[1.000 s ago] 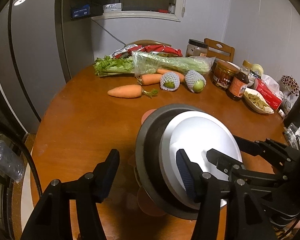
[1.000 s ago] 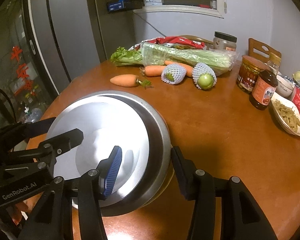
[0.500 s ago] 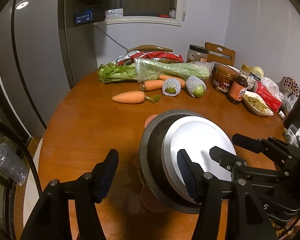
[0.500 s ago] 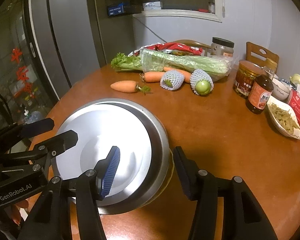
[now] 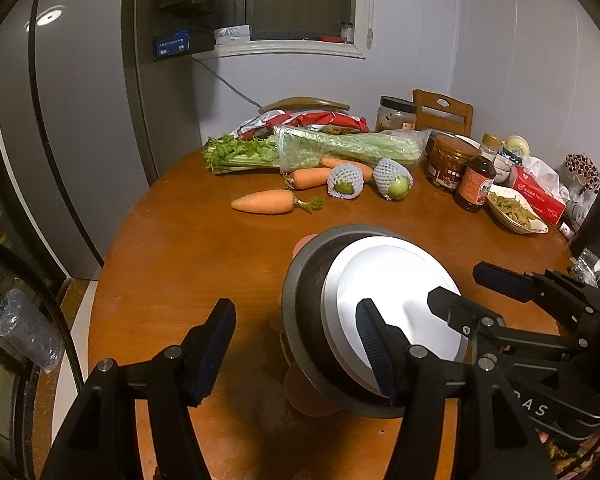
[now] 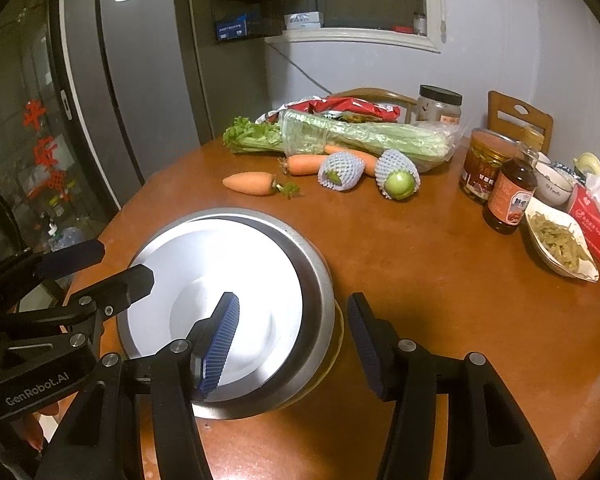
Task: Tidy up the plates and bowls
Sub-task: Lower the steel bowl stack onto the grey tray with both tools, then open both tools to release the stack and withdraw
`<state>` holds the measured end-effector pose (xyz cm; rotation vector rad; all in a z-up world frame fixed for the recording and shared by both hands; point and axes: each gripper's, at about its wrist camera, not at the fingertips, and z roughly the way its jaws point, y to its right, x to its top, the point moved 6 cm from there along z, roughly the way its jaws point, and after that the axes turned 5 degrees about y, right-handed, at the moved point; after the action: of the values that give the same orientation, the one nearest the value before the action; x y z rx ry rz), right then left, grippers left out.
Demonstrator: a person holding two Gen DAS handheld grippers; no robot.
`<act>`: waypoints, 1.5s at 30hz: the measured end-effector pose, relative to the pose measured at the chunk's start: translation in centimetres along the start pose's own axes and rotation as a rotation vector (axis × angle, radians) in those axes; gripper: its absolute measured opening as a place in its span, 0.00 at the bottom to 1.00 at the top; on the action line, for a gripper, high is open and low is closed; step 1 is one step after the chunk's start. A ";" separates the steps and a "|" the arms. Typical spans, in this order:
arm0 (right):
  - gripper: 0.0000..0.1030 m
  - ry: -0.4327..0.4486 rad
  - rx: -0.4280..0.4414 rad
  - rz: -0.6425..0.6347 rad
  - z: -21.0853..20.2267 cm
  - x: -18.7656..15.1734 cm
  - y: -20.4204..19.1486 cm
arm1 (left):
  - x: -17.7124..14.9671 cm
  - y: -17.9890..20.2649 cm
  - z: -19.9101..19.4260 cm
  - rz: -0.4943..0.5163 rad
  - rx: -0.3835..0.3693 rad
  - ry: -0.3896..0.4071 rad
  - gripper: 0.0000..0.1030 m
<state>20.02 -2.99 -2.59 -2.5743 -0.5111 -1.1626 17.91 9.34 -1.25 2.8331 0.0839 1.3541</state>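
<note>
In the left wrist view, our left gripper [image 5: 296,354] jaws are opening, straddling the left rim of the stacked bowls [image 5: 364,316], lower centre on the desk [image 5: 188,256]. In the right wrist view, our right gripper [image 6: 294,338] jaws stand apart across the stack's right rim.

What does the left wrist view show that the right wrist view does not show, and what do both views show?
Only the left wrist view: the plastic bottle on the floor at far left, and a pink plate edge under the stack. Only the right wrist view: red paper decorations on the glass door, and the white bowl behind the sauce bottle. Both: the metal bowl holding a white plate, carrots, celery.
</note>
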 end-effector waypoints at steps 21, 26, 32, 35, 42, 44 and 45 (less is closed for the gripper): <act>0.57 0.093 0.000 -0.007 -6.0 -1.7 -0.8 | -2.8 0.6 -5.0 -0.020 0.040 0.046 0.63; 0.58 0.084 -0.003 -0.006 -7.6 -3.4 -0.9 | -4.7 1.1 -6.3 -0.022 0.047 0.029 0.63; 0.58 0.069 -0.009 -0.008 -9.6 -5.7 -0.9 | -6.9 1.4 -7.7 -0.030 0.054 0.009 0.63; 0.58 0.067 -0.011 0.007 -10.3 -6.8 -0.7 | -7.7 1.7 -8.3 -0.030 0.055 0.012 0.63; 0.58 0.062 -0.031 0.032 -11.7 -8.9 0.0 | -9.0 2.7 -9.0 -0.028 0.036 -0.002 0.63; 0.58 0.057 -0.040 0.036 -11.9 -9.4 0.2 | -9.3 2.8 -9.1 -0.029 0.038 -0.008 0.63; 0.58 0.059 -0.039 0.044 -12.2 -9.9 0.2 | -9.5 2.8 -9.1 -0.031 0.039 -0.008 0.63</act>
<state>5.85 -9.85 -2.35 -2.5612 -0.4214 -1.2414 5.01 5.85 -2.84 2.8559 0.1557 1.3493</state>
